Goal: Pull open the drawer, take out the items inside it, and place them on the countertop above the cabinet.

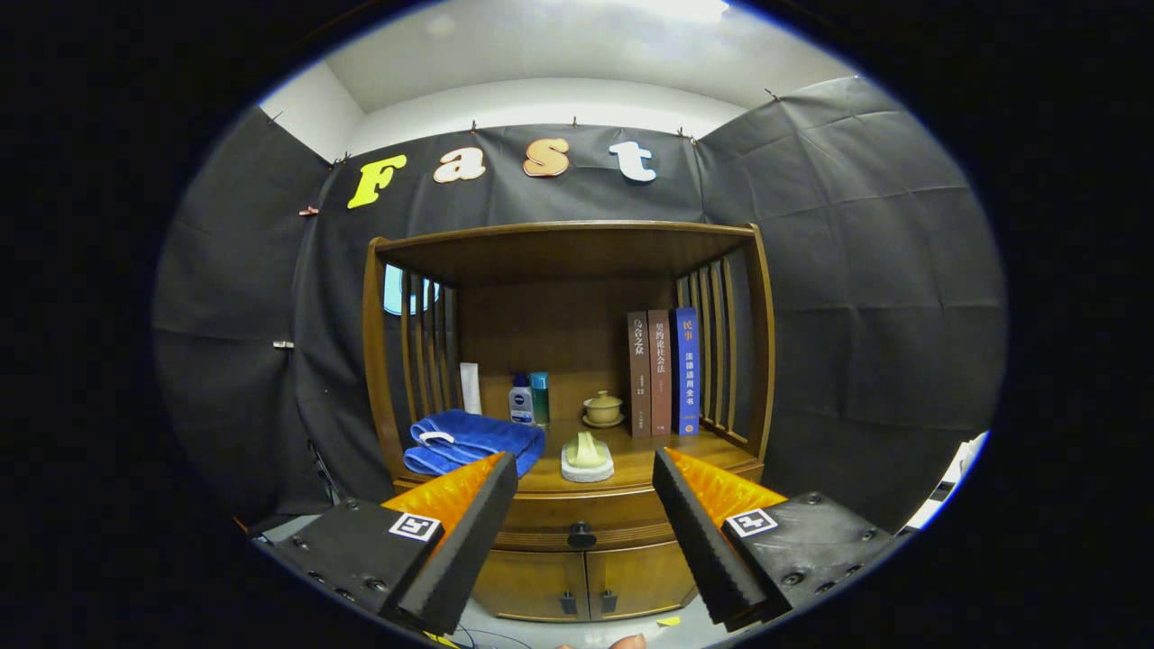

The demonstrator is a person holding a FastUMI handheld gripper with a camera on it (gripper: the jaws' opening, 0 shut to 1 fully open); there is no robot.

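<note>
Drawer (581,521): it sits shut under the countertop, flush with the cabinet front, its dark round knob (581,536) showing between my two fingers and a little beyond them.
Gripper (584,505): my fingers stand wide apart and hold nothing; I am squared up to the cabinet, short of the knob.
Step in hand: I cannot settle it. A shut drawer fits a drawer yet to be pulled, and it fits one emptied and pushed home again.
Items on the countertop (631,464): a folded blue towel (469,442) lies at the left; a pale soap-like piece on a white dish (587,458) sits near the front edge; any of these could have come from inside, and I cannot tell.
Next move: if the drawer is to be pulled, I judge it calls for closing squarely on that small knob and drawing straight back.
Surface: polished brown wood, smooth and a little glossy; two small doors (586,581) lie below the drawer.
Room: slatted sides and a wooden top frame the shelf; three upright books (663,374) stand at the right, two bottles (529,398) and a white tube (470,388) at the back, a small lidded cup (602,408) near the middle; black cloth hangs behind.
</note>
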